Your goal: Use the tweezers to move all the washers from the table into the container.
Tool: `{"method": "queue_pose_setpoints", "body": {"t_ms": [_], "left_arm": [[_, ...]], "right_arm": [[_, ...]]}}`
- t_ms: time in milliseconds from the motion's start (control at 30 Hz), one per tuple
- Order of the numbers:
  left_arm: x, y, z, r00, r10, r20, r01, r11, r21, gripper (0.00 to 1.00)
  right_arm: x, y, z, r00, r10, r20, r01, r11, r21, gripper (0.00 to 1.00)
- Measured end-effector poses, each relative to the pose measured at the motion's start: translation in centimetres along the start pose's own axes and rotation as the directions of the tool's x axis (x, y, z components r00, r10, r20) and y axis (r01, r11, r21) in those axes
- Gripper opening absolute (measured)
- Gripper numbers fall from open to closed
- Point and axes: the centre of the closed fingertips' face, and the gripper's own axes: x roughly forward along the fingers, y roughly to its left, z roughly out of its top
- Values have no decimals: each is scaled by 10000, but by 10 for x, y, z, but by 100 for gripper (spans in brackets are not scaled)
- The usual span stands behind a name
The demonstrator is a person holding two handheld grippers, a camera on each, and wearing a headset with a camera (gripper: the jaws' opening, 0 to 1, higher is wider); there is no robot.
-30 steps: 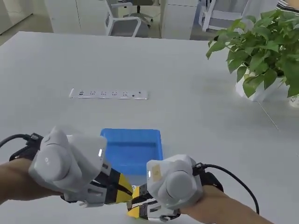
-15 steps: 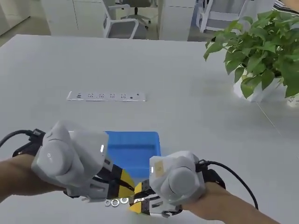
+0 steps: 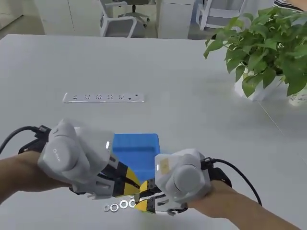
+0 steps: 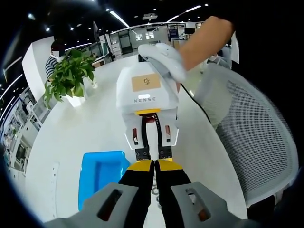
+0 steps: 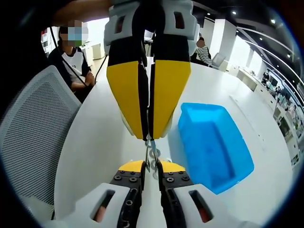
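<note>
Several small metal washers (image 3: 120, 206) lie in a row on the white table, just left of my right gripper (image 3: 140, 203). The blue container (image 3: 136, 143) stands right behind both grippers. My left gripper (image 3: 135, 188) and the right one meet tip to tip. In the right gripper view, thin metal tweezers (image 5: 148, 154) run from my right gripper (image 5: 145, 167) up into the left gripper's (image 5: 148, 135) yellow jaws. Both pairs of jaws are shut on the tweezers. The left gripper view has my left gripper (image 4: 154, 164) nose to nose with the right gripper (image 4: 152, 156), and the container (image 4: 97, 173) lies to the left.
A white power strip (image 3: 103, 97) lies further back on the table. A potted plant (image 3: 259, 48) stands at the far right. Office chairs (image 3: 117, 17) stand beyond the table's far edge, and a mesh chair (image 4: 256, 133) is beside the table's near edge.
The head camera has tipped downward, so the washers now show below the grippers. The two grippers stay tip to tip in front of the container.
</note>
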Motion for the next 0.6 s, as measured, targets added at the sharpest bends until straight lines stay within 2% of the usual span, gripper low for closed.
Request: {"method": "queue_pose_setpoints", "body": {"t_ms": [600], "left_arm": [[5, 7, -2, 9998, -207, 9, 206, 9996, 170, 6]], "right_arm": [[2, -6, -5, 9998, -212, 45, 211, 9995, 232, 13]]}}
